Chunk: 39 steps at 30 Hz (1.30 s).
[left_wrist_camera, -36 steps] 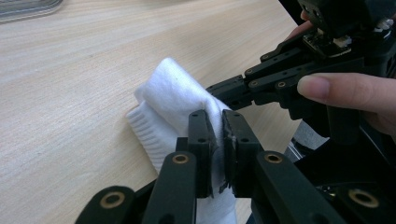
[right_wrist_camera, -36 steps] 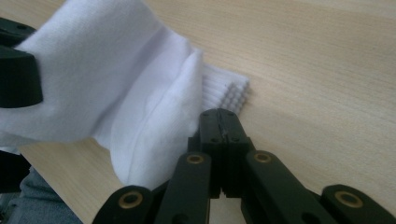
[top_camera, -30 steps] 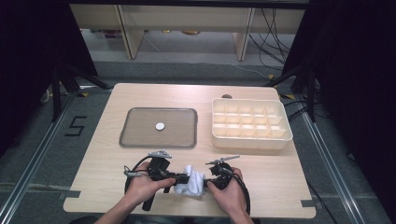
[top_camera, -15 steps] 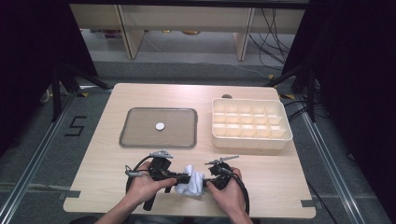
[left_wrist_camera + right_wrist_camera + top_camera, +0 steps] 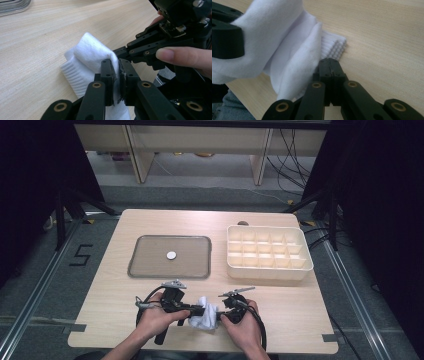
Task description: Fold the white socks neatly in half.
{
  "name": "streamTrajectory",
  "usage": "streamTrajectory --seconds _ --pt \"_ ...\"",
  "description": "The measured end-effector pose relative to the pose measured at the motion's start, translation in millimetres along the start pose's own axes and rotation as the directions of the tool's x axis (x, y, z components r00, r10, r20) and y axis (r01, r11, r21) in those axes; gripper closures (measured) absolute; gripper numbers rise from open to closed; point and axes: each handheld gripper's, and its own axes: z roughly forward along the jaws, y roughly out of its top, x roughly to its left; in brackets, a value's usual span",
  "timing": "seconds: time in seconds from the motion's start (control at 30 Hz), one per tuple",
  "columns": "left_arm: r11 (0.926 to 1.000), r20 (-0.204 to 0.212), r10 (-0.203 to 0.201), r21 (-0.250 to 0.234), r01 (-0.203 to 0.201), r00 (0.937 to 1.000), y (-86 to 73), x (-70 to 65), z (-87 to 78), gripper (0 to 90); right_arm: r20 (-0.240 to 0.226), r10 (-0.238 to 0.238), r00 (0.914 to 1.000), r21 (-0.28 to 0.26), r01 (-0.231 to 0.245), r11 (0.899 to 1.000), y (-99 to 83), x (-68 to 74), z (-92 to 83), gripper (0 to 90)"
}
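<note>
A white sock lies bunched near the table's front edge, between a person's two hands. My left gripper comes at it from the left. In the left gripper view that gripper is shut on a fold of the sock, whose ribbed cuff rests on the wood. My right gripper meets the sock from the right. In the right gripper view its jaws are pressed together at the edge of the sock, with fabric draped beside them and the ribbed cuff just beyond.
A grey tray with a small white disc sits at mid-left of the table. A cream compartment box stands at the right. The table's front edge runs just below the hands.
</note>
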Motion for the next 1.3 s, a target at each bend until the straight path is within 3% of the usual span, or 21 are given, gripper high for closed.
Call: streamTrajectory --seconds 0.07,0.1,0.27,0.3,0.57,1.0,1.07,1.1,1.17,1.2,1.3 --pt "0.9999 -0.006 0.001 -0.013 -0.001 1.0 -0.6 -0.2 1.9 82.1 -0.003 -0.005 1.0 -0.007 0.005 1.0 -0.2 0.4 0.8 90.0" --pt "0.9999 -0.014 0.004 0.013 -0.004 0.9999 0.2 -0.6 0.8 82.1 -0.011 -0.027 0.9996 -0.013 0.027 1.0 0.0 -0.7 1.4 90.0" --pt "1.0 -0.011 0.001 0.005 -0.001 0.9999 0.3 -1.0 1.6 82.1 -0.02 0.002 0.9998 -0.004 -0.002 1.0 -0.4 0.7 1.9 90.0" --pt "1.0 0.01 0.003 0.004 -0.003 0.9999 0.6 -0.4 2.1 82.1 0.002 -0.016 0.9999 -0.01 0.016 1.0 -0.9 0.7 2.7 90.0" --pt "1.0 0.016 0.006 0.006 -0.006 0.9998 1.0 -2.2 4.6 82.1 -0.006 -0.007 1.0 0.0 0.007 1.0 -0.6 2.5 2.7 90.0" --pt "0.9999 0.016 0.011 0.013 -0.011 0.9998 1.9 -2.9 6.7 82.1 -0.012 -0.017 0.9998 0.0 0.017 1.0 -1.2 4.8 4.3 90.0" --pt "0.9999 0.001 0.013 0.005 -0.013 0.9999 2.1 -4.3 7.8 82.1 -0.015 -0.005 0.9999 0.006 0.005 1.0 -1.2 6.0 4.3 90.0" --pt "0.9998 0.018 0.015 0.013 -0.015 0.9997 2.8 -4.0 8.0 82.1 -0.011 -0.01 0.9999 0.007 0.01 1.0 -1.3 6.0 4.2 90.0" --pt "0.9998 0.014 0.013 0.014 -0.014 0.9998 3.0 -4.7 8.6 82.1 -0.003 -0.029 0.9996 0.002 0.029 1.0 -1.8 4.9 5.2 90.0" --pt "0.9999 0.002 0.007 -0.007 -0.007 1.0 2.1 -5.9 10.3 82.1 -0.014 -0.019 0.9997 0.008 0.019 1.0 -1.3 6.2 5.0 90.0" --pt "0.9997 0.016 0.015 0.018 -0.015 0.9998 3.1 -4.8 9.7 82.1 -0.014 -0.03 0.9995 -0.001 0.03 1.0 -1.3 6.6 5.5 90.0"
